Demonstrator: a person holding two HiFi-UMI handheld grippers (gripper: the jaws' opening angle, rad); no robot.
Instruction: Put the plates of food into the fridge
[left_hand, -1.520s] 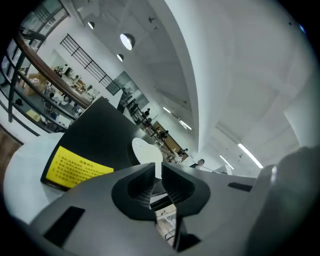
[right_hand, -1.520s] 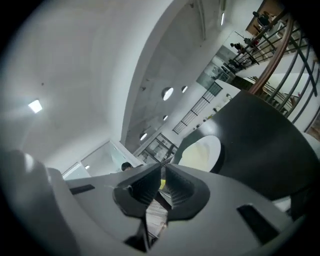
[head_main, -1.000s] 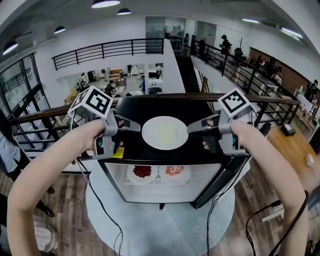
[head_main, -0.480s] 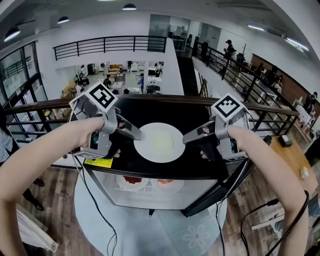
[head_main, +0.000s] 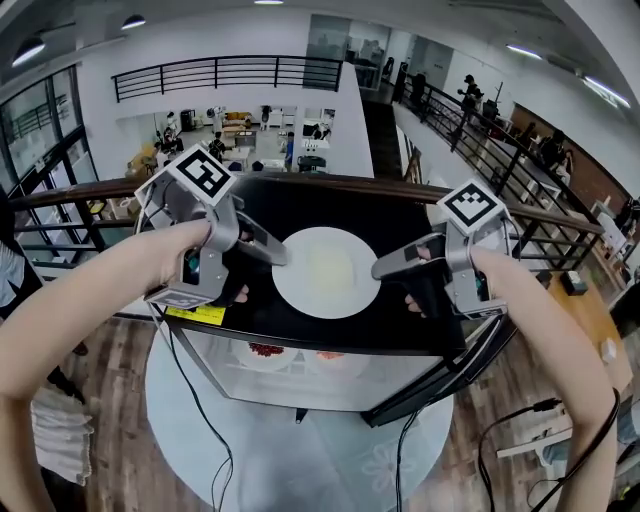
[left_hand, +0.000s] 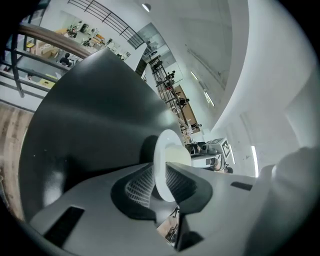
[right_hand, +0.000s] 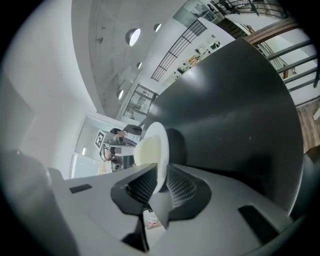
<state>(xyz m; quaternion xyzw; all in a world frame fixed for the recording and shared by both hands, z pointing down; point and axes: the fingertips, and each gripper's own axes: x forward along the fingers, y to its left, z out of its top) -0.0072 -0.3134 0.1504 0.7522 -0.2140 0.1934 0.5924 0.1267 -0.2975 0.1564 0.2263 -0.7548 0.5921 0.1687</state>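
A white plate (head_main: 326, 272) with pale food sits over the black top (head_main: 330, 215) of the fridge. My left gripper (head_main: 283, 258) is at its left rim and my right gripper (head_main: 378, 270) at its right rim. Both pairs of jaws have just been closing. In the left gripper view the plate (left_hand: 167, 150) stands edge-on with its rim pinched between the ribbed pads of the left gripper (left_hand: 159, 180). In the right gripper view the plate (right_hand: 152, 145) is likewise clamped in the right gripper (right_hand: 161, 182). Two plates of red food (head_main: 265, 350) (head_main: 330, 355) lie on a shelf inside.
The fridge door (head_main: 440, 375) hangs open toward the lower right. The fridge stands on a round pale mat (head_main: 300, 450), with cables (head_main: 215, 430) trailing over the wooden floor. A dark railing (head_main: 70, 195) runs behind, and a wooden table (head_main: 600, 330) is at the right.
Both grippers have stayed at the plate's two rims and turned slightly. The left marker cube has rolled a little. The fridge sits a bit higher in the head view.
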